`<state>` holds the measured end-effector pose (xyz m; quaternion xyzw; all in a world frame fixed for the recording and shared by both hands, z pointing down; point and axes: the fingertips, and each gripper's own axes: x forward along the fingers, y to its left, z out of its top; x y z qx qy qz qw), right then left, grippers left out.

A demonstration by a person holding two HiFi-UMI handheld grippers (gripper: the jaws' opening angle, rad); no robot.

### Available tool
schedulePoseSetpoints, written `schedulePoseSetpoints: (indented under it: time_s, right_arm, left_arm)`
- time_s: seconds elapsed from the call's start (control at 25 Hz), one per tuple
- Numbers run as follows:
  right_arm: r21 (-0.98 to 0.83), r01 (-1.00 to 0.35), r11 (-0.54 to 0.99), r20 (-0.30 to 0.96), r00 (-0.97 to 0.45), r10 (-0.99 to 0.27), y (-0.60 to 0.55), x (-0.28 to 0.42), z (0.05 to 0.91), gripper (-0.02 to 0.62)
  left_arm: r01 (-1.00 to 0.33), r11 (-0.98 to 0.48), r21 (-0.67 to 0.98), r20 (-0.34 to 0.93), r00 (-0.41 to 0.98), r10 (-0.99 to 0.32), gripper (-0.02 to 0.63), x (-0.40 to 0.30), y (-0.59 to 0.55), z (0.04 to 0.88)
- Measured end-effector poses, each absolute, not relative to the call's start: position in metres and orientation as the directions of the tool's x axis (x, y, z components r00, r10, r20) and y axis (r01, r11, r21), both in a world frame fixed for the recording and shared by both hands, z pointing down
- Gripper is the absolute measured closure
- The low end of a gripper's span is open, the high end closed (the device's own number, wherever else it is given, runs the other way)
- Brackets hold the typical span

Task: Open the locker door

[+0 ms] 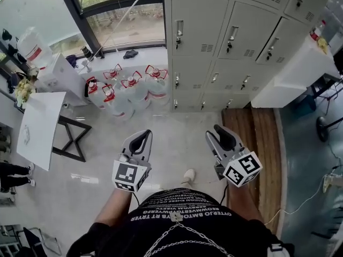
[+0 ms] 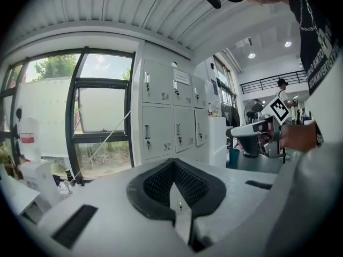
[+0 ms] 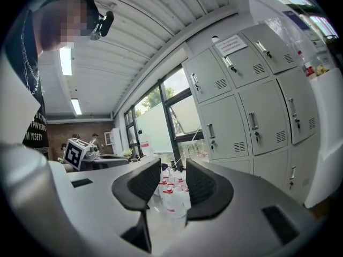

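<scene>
1. Your left gripper (image 1: 141,136) is at the near left, pointing toward the far wall. Its jaws are pressed together at the tips and nothing is between them.
2. Your right gripper (image 1: 220,130) is at the near right, level with the left one and well apart from it. Its jaws stand wide and grip nothing. In its own view, the gap shows only the distant water jugs (image 1: 134,90).
3. The lockers (image 1: 230,42) form a grey bank against the far wall, right of centre.
4. Every locker door (image 1: 199,28) you can see lies shut and flush. Each has a vertical handle (image 1: 178,33) near its left edge.
5. Both grippers are well apart from the lockers, with pale floor (image 1: 171,127) between. Neither touches a door or a handle.
6. The water jugs, clear with red handles, cluster on the floor just left of the lockers' bottom row. They sit below the window (image 1: 126,23).
7. A white table (image 1: 37,125) on a black frame stands at the left.
8. A white cabinet (image 1: 292,74) stands at the right end of the lockers.
9. A wood-toned strip of floor (image 1: 257,138) runs from near to far, on the right of your right gripper.
</scene>
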<state>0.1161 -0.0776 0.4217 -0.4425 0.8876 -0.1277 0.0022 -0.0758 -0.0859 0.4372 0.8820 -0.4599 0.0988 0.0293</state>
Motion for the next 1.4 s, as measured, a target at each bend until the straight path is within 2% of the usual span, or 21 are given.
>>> schedulePoseSetpoints:
  time_s: [0.24, 0.64, 1.12, 1.4]
  right_arm:
    - [-0.214, -0.773, 0.598, 0.118, -0.628, -0.769, -0.109, 0.139, 0.415, 0.471]
    - [-0.173, -0.715, 0.677, 0.081, -0.696, -0.714, -0.150, 0.172, 0.399, 0.471]
    - [-0.239, -0.714, 0.658, 0.095, -0.691, -0.716, -0.167, 0.201, 0.424, 0.474]
    - [-0.275, -0.748, 0.604, 0.116, -0.649, -0.752, -0.183, 0.203, 0.450, 0.474]
  left_arm:
    - [-0.811, -0.583, -0.057, 0.181, 0.566, -0.805, 0.607, -0.044, -0.114, 0.422]
    - [-0.857, -0.508, -0.087, 0.158, 0.491, -0.857, 0.607, -0.009, -0.143, 0.409]
    - [-0.863, -0.501, -0.071, 0.213, 0.477, -0.853, 0.607, 0.010, -0.153, 0.423]
    - [-0.820, -0.570, -0.057, 0.235, 0.544, -0.806, 0.607, 0.026, -0.178, 0.440]
